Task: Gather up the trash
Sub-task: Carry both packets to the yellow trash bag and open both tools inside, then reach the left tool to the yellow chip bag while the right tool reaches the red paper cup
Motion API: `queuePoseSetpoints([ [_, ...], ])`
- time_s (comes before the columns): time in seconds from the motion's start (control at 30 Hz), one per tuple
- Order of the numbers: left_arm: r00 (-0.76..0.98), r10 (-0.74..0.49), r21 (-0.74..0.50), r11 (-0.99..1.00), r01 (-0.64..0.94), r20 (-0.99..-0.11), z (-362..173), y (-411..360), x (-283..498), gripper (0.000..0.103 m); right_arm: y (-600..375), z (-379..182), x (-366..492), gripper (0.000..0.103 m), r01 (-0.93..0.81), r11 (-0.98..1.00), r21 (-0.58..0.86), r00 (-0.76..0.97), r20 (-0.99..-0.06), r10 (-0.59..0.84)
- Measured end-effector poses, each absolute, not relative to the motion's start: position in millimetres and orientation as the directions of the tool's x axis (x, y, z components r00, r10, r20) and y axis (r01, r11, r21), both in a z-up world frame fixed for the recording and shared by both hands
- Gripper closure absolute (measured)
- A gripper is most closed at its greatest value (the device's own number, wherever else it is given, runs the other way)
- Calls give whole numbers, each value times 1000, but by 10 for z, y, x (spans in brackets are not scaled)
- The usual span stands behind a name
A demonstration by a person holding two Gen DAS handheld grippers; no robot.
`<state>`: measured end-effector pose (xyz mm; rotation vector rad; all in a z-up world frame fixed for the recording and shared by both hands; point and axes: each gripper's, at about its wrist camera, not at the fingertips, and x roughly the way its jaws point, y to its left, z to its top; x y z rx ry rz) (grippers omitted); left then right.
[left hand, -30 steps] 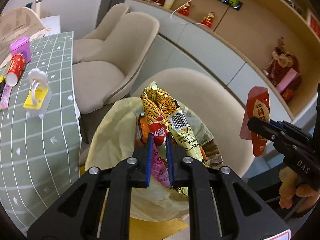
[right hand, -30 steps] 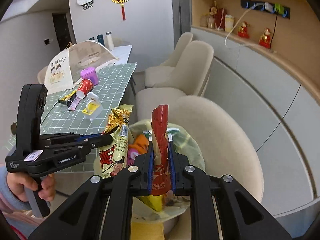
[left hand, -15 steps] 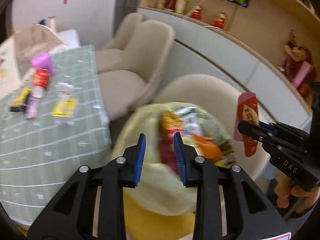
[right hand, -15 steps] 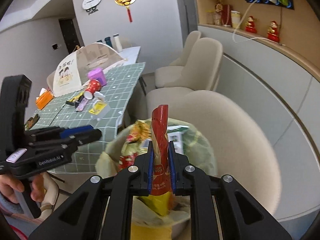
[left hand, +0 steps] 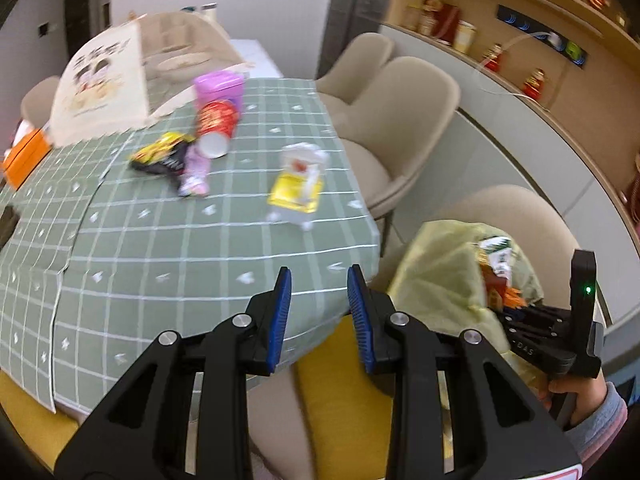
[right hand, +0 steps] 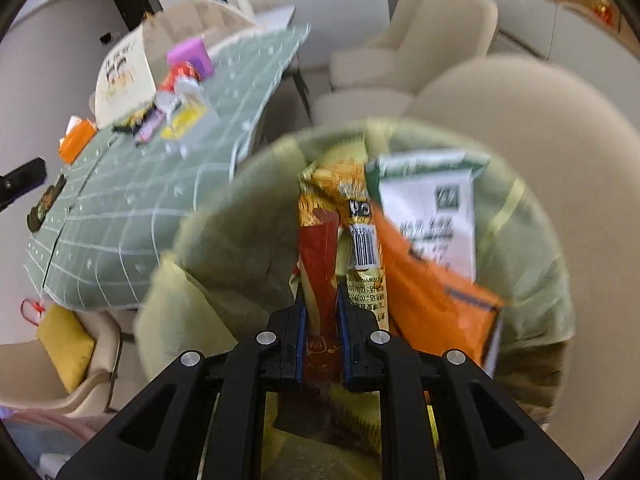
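Note:
My left gripper (left hand: 318, 288) is open and empty, over the edge of the green checked table (left hand: 168, 248). On that table lie a red cup (left hand: 214, 126), a yellow-black wrapper (left hand: 160, 156), a pink wrapper (left hand: 194, 174) and a clear yellow-label package (left hand: 298, 186). My right gripper (right hand: 322, 300) is shut on a red wrapper (right hand: 318, 248), held in the mouth of the yellow-green trash bag (right hand: 224, 240). The bag holds a gold snack wrapper (right hand: 352, 216), an orange pack (right hand: 424, 288) and a white-green pack (right hand: 432, 208). The bag (left hand: 440, 264) also shows in the left wrist view.
The bag sits on a beige chair (right hand: 532, 128); more beige chairs (left hand: 404, 108) stand by the table. A purple tub (left hand: 220, 86), a mesh food cover (left hand: 132, 76) and an orange box (left hand: 24, 156) are on the table. A yellow cushion (left hand: 344, 396) lies below my left gripper.
My left gripper let go of the gold snack wrapper into the bag, opened, and swung left toward the table. My right gripper lowered the red wrapper into the bag mouth.

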<state>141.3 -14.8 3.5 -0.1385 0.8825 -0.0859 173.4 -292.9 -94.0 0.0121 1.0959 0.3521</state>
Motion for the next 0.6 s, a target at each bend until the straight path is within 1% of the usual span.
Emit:
queuePoseSetpoints([
  [0.1, 624, -117, -168, 986, -23, -773, -27, 45, 1377, 75, -2866, -909, 1703, 88, -302, 937, 174, 398, -870, 290],
  [0.13, 622, -119, -174, 984, -28, -774, -47, 108, 1371, 75, -2849, -856, 1675, 85, -297, 942, 157, 417, -866, 277],
  [0.2, 626, -118, -177, 984, -33, -771, -75, 203, 1375, 75, -2836, -736, 1607, 67, -294, 944, 150, 450, -850, 275],
  [0.23, 629, -117, -178, 983, -35, -769, -88, 244, 1373, 75, -2837, -684, 1572, 55, -292, 944, 153, 460, -843, 279],
  [0.33, 631, -123, -194, 980, -45, -766, -139, 391, 1404, 74, -2825, -531, 1505, 55, -282, 949, 139, 485, -833, 266],
  [0.53, 634, -153, -259, 963, -78, -758, -236, 721, 1500, 74, -2643, -183, 1446, 55, -278, 959, 59, 544, -813, 207],
  [0.6, 640, -157, -270, 959, -82, -753, -256, 839, 1550, 74, -2562, -87, 1454, 55, -278, 959, 56, 561, -801, 209],
])
